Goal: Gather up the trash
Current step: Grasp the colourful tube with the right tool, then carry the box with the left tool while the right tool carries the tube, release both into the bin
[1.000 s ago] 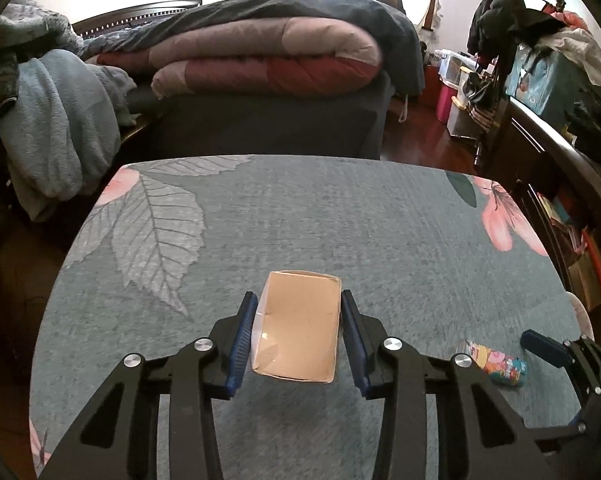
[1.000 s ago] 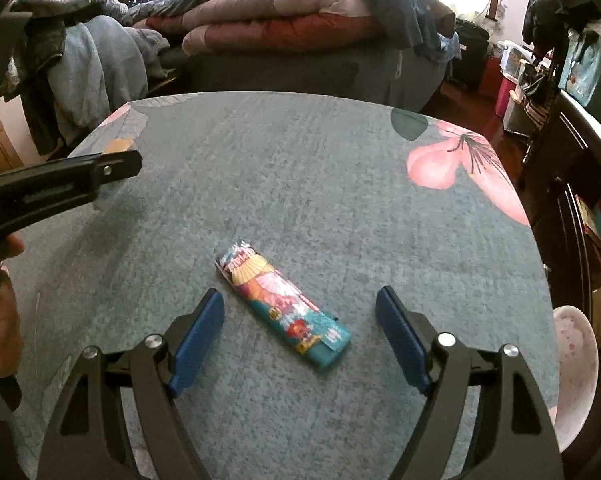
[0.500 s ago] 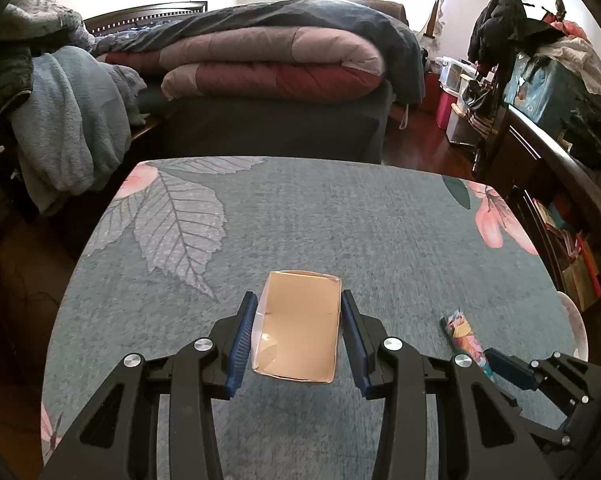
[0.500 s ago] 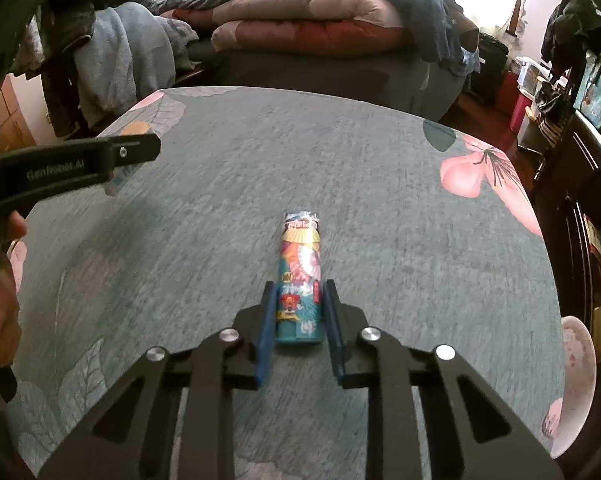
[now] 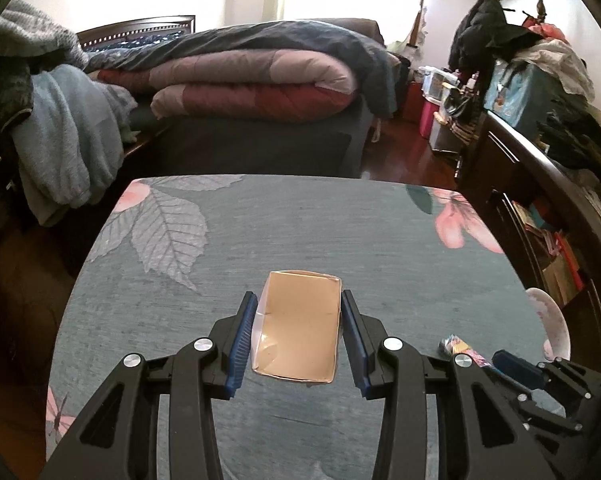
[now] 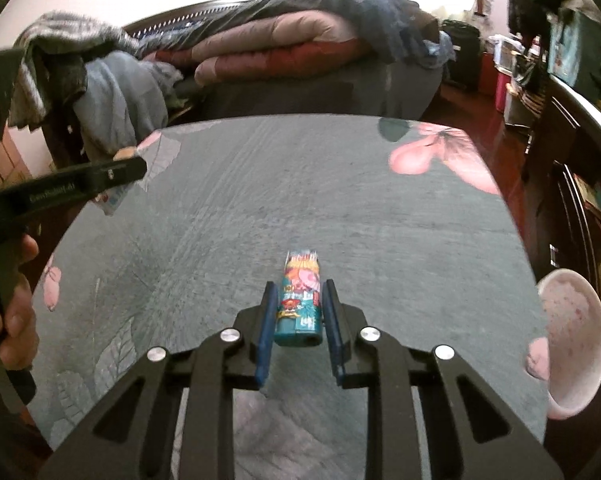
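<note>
Two tools are at work over the table (image 5: 300, 224), each clamped on a piece of trash. Between the blue pads of the left tool (image 5: 298, 332) sits a small tan cardboard box (image 5: 296, 332), its open side up; both pads press its side walls, with the jaws partly apart to take its width. The box reaches forward past the fingertips, toward the middle of the table. In the right wrist view, the right tool (image 6: 299, 312) has its jaws drawn close together on a narrow, brightly printed wrapper (image 6: 300, 300), which lies lengthwise between the pads with its far end sticking out beyond the fingertips, toward the table's far edge. From the left wrist view the wrapper shows low at the right, near the table's right edge. A pink bowl (image 6: 576, 344) stands at that right edge, just beside the right tool. A hand (image 6: 8, 320) holds the left tool's grip at the table's left edge.
</note>
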The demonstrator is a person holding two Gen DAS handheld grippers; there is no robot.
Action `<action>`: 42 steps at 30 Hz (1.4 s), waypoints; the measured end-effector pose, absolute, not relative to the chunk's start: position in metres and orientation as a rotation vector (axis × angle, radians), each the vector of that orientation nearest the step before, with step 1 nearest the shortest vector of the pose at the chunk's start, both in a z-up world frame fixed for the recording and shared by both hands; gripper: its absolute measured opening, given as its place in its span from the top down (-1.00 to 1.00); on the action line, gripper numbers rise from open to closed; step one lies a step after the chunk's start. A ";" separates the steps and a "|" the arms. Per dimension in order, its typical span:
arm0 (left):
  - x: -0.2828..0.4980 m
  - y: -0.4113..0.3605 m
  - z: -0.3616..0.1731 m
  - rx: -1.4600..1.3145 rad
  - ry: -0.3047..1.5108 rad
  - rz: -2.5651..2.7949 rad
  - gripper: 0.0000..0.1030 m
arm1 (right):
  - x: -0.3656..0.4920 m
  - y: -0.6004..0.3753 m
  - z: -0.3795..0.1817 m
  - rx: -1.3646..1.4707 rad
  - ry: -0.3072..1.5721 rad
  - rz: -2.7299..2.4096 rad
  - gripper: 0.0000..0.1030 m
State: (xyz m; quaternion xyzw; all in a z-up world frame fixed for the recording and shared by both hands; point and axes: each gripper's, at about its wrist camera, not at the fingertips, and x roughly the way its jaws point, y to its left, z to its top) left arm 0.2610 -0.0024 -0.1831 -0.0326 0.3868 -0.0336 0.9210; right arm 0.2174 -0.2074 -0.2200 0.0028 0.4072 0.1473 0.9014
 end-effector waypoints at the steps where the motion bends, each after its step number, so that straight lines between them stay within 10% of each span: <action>1: 0.259 -0.007 -0.181 -0.065 0.791 -0.081 0.19 | 0.214 -0.213 -0.217 0.021 0.840 0.298 0.90; 9: 0.250 -0.032 -0.174 -0.049 0.780 -0.122 0.19 | 0.202 -0.233 -0.219 0.037 0.857 0.269 0.84; 14: 0.245 -0.037 -0.173 -0.035 0.774 -0.121 0.18 | 0.207 -0.210 -0.238 0.025 0.901 0.306 0.34; 42: 0.226 -0.056 -0.153 -0.054 0.731 -0.165 0.19 | 0.165 -0.249 -0.202 0.084 0.795 0.267 0.54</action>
